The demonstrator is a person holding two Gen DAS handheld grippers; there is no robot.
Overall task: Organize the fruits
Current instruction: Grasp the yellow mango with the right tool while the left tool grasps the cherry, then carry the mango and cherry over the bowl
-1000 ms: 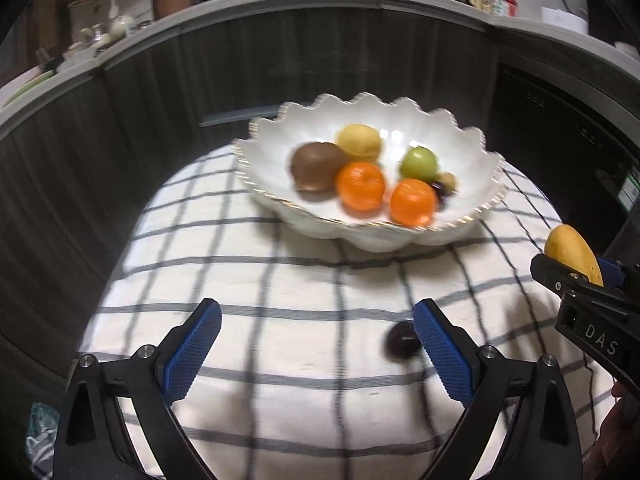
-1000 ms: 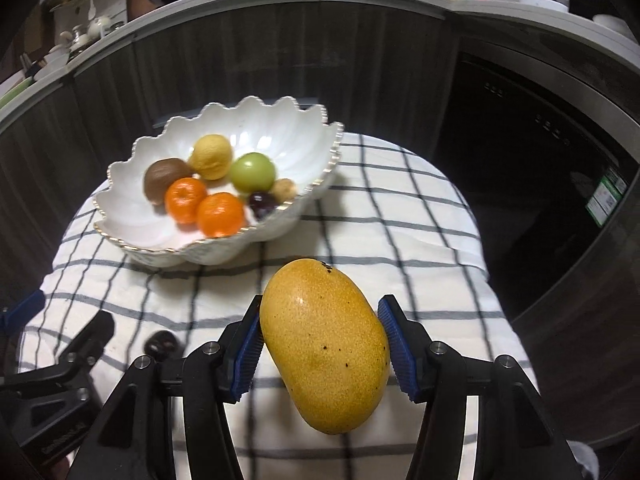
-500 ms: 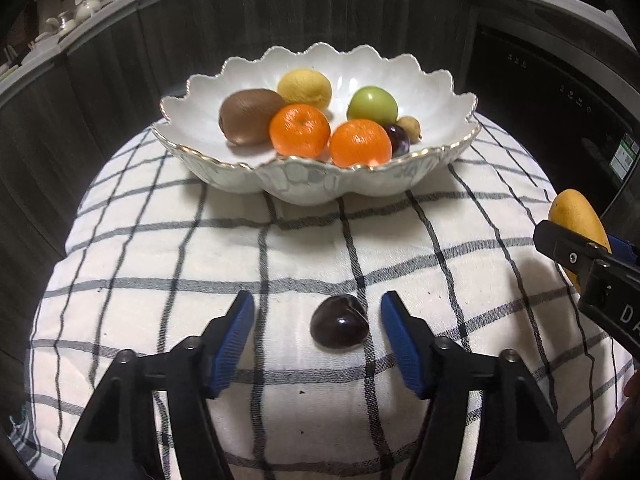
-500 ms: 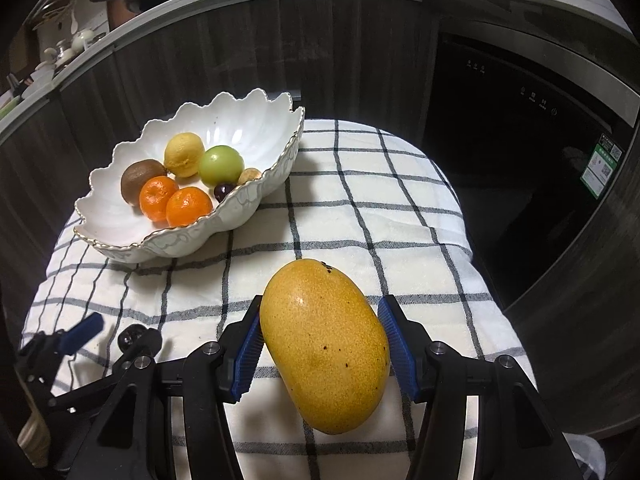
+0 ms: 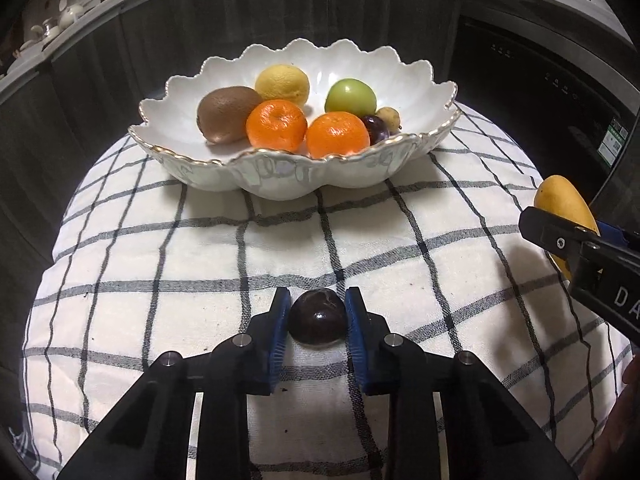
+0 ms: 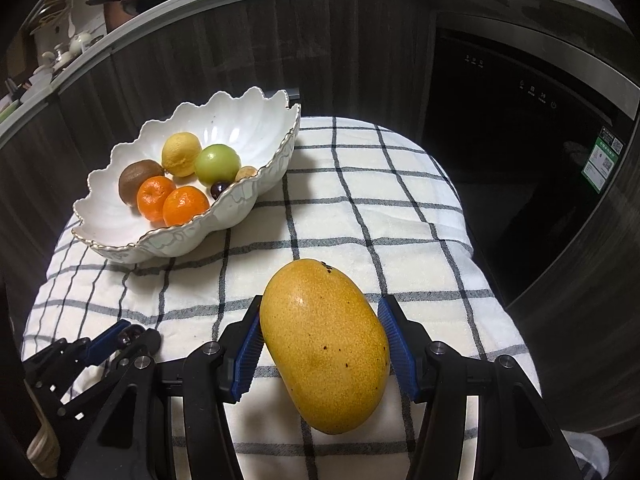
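My left gripper point(image 5: 317, 322) is shut on a dark purple plum point(image 5: 317, 323) that rests on the checked cloth point(image 5: 160, 264). My right gripper point(image 6: 323, 338) is shut on a large yellow mango point(image 6: 325, 344), held above the cloth; the mango also shows at the right edge of the left wrist view point(image 5: 562, 204). A white scalloped bowl point(image 5: 280, 176) beyond holds a kiwi point(image 5: 226, 114), a lemon point(image 5: 283, 84), two oranges point(image 5: 277, 125), a green fruit point(image 5: 351, 99), a second dark plum point(image 5: 375, 128) and a small tan fruit. The bowl also shows in the right wrist view point(image 6: 256, 128).
The cloth covers a small round table point(image 6: 360, 200) in front of dark cabinet doors point(image 5: 280, 12). A dark appliance front point(image 6: 520, 152) stands to the right. A counter with pans and jars runs above.
My left gripper moved forward over the plum and closed its blue pads on it. My right gripper kept hold of the mango and shifted slightly.
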